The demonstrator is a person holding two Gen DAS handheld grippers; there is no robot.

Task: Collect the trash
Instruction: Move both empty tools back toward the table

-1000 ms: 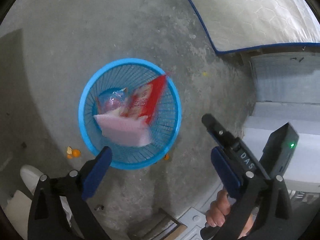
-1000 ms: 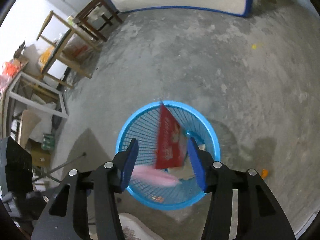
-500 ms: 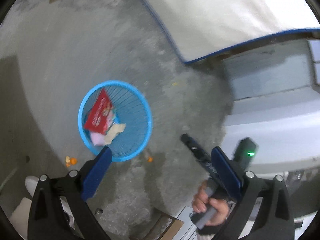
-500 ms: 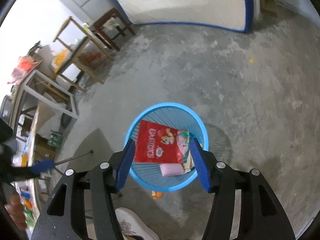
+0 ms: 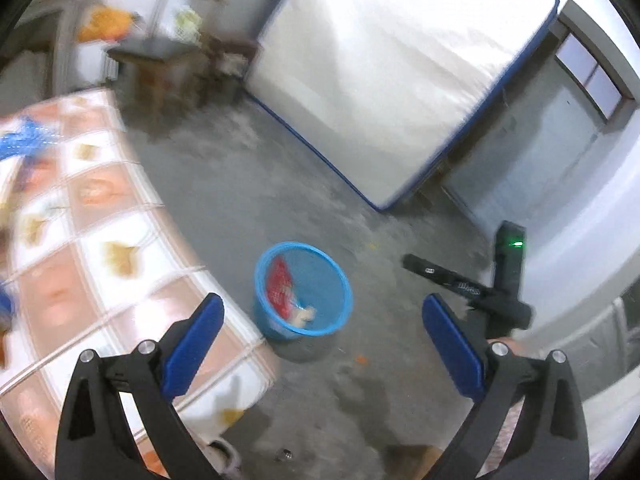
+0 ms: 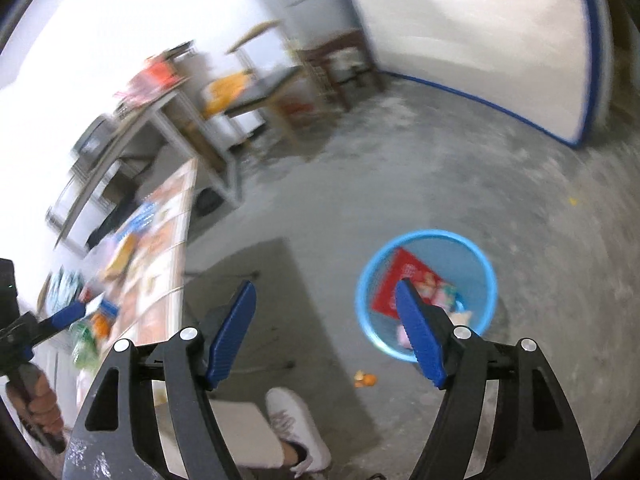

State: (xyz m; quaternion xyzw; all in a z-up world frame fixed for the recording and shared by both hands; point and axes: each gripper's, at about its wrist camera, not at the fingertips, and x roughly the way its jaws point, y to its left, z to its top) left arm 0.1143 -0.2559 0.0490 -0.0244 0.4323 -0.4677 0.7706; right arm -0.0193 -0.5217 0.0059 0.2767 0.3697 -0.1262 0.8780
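A blue mesh basket [image 5: 320, 256] stands on the concrete floor, with a red snack bag [image 5: 279, 286] and pale scraps inside. It also shows in the right wrist view [image 6: 486, 268], holding the red bag [image 6: 394, 280]. My left gripper [image 5: 320, 334] is open and empty, high above the floor near the basket. My right gripper [image 6: 326, 330] is open and empty, raised left of the basket. Blurred packets [image 6: 120, 256] lie on the table [image 6: 168, 248].
A table with an orange patterned cloth [image 5: 80, 240] fills the left. A white mattress [image 5: 380, 72] leans on the far wall. Wooden chairs [image 6: 332, 64] and shelves stand behind. Orange peel [image 6: 365, 379] lies on the floor. A white shoe [image 6: 298, 424] is below.
Both grippers have lifted and swung away from above the basket toward the table. The pink and red trash that was falling now rests in the basket.
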